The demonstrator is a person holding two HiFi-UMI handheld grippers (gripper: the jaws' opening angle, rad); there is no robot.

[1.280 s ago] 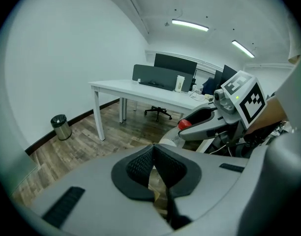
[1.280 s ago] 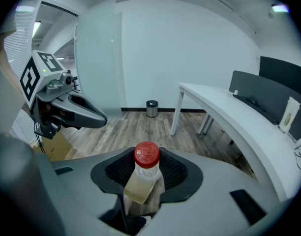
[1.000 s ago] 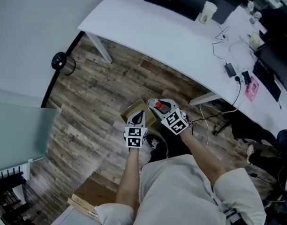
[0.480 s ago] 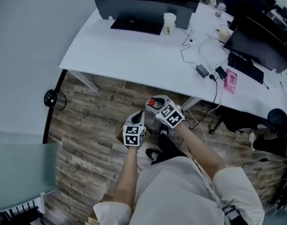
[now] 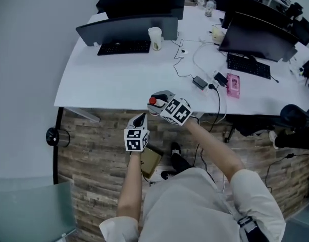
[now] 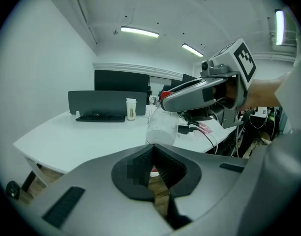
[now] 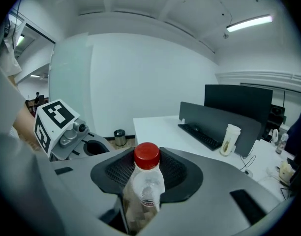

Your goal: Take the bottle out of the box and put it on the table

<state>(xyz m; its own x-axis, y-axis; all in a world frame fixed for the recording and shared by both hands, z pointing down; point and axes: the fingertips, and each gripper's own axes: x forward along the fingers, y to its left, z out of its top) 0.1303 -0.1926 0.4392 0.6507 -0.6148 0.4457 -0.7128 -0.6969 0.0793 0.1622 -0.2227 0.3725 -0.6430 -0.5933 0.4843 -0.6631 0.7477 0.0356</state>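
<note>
A clear plastic bottle (image 7: 144,188) with a red cap (image 5: 152,101) sits upright between the jaws of my right gripper (image 5: 156,103), which is shut on it. It hangs in the air over the near edge of the white table (image 5: 119,82). From the left gripper view the bottle (image 6: 162,128) shows below the right gripper (image 6: 190,93). My left gripper (image 5: 139,121) hovers just left of and below the right one, its jaws shut with nothing between them. The open cardboard box (image 5: 150,161) lies on the wooden floor beneath both grippers.
On the table stand dark monitors (image 5: 126,26), a keyboard (image 5: 123,47), a pale cup (image 5: 155,38), a power adapter (image 5: 200,81) with cables and a pink item (image 5: 233,84). A small round bin (image 5: 52,136) sits on the floor at left. A shoe (image 5: 175,150) is beside the box.
Both grippers have risen from over the box and moved toward the table edge, the right one carrying the bottle. The box now lies below and behind them.
</note>
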